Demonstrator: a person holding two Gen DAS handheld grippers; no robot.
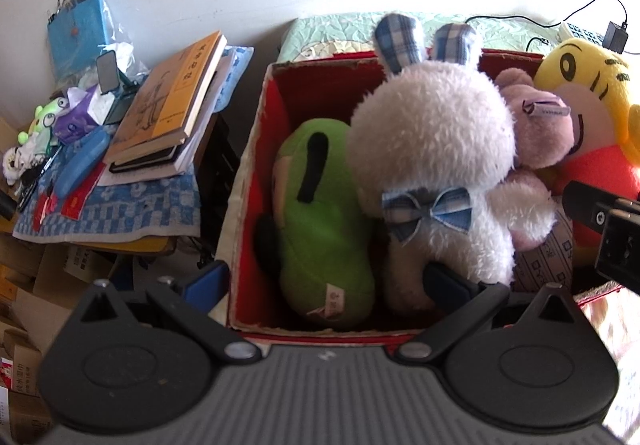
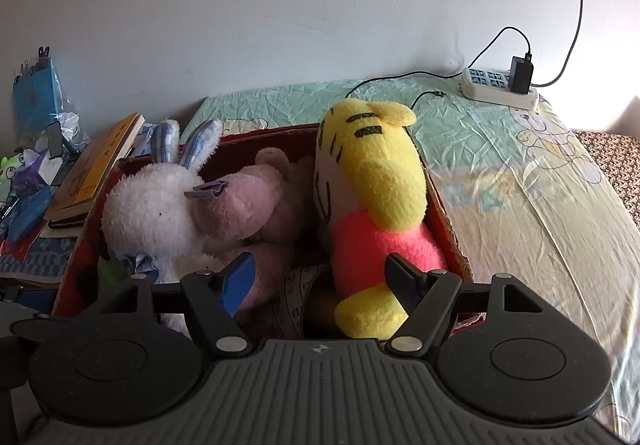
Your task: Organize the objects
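Both tongs, left [image 1: 326, 281] and right [image 2: 320, 285], gape wide and empty over the red cardboard box [image 1: 256, 149] holding the fluffy white rabbit plush [image 1: 432, 125] and the yellow tiger plush [image 2: 372, 205]

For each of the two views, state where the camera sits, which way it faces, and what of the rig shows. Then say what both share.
Left wrist: sits on the left gripper, angled down into the red box over the green plush and rabbit; both open fingers show, and the right gripper's body at the right edge.
Right wrist: sits on the right gripper, angled down over the box's right half at the yellow plush; both open fingers show.
Shared: box, rabbit, pink bear, yellow plush, books.
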